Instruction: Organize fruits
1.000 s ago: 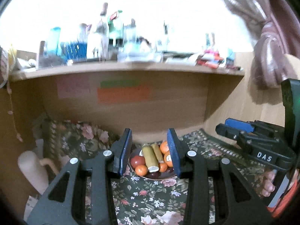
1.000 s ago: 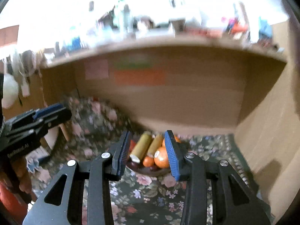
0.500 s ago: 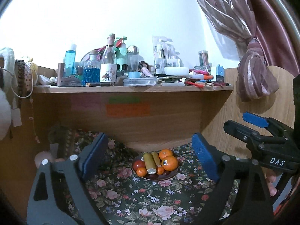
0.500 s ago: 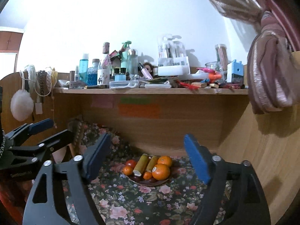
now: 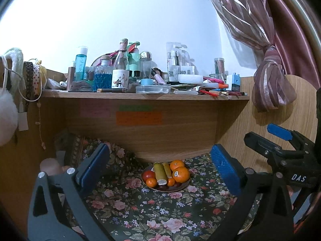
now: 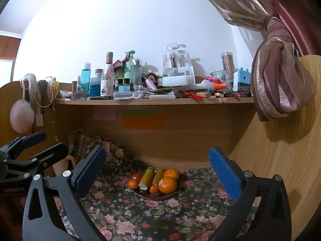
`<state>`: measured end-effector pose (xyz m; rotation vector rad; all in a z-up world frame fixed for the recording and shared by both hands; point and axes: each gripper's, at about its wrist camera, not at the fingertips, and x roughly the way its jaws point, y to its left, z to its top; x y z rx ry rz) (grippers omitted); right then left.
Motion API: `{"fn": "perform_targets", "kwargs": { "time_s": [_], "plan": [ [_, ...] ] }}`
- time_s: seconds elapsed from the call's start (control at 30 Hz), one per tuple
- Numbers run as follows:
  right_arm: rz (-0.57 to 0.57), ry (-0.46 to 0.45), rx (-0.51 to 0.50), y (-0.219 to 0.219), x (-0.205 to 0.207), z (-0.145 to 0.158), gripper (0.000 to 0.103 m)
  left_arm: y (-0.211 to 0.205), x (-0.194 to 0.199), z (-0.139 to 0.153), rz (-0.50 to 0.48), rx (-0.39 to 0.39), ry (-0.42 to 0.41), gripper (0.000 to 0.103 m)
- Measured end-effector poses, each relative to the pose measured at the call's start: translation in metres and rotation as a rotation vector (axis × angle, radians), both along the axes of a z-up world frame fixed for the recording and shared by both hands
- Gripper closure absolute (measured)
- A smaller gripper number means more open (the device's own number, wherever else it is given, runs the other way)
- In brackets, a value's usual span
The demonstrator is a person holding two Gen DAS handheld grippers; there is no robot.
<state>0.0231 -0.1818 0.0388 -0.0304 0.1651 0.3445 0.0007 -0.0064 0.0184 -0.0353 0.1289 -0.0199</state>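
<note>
A dark plate (image 5: 181,187) (image 6: 168,196) of fruit sits on the floral cloth near the back panel. It holds two large oranges (image 5: 181,174) (image 6: 168,184), small mandarins (image 5: 151,182), a red tomato (image 5: 148,174) (image 6: 136,176) and two yellow-green sugarcane pieces (image 5: 159,172) (image 6: 147,177). My left gripper (image 5: 160,168) is open and empty, well short of the plate. My right gripper (image 6: 157,170) is open and empty, also back from the plate. The right gripper shows in the left wrist view (image 5: 280,146); the left gripper shows in the right wrist view (image 6: 30,150).
A floral cloth (image 5: 152,210) (image 6: 152,214) covers the desk. A wooden shelf (image 5: 140,95) (image 6: 152,100) crowded with bottles and boxes overhangs it. A wooden side panel (image 6: 280,170) and a tied curtain (image 6: 278,84) stand on the right. A pale object (image 5: 50,165) lies at left.
Both grippers opened wide from nearly shut and pulled back from the plate, which now looks smaller and farther away. Between half a second ago and now little moved.
</note>
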Motion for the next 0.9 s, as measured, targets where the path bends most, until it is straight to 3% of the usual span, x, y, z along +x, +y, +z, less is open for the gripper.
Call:
{"fn": "perform_targets", "kwargs": {
  "time_s": [0.9],
  "plan": [
    [-0.011, 0.002, 0.009, -0.0012, 0.0012, -0.0014, 0.0, 0.0002, 0.0042, -0.0017, -0.009, -0.001, 0.009, 0.0]
  ]
}}
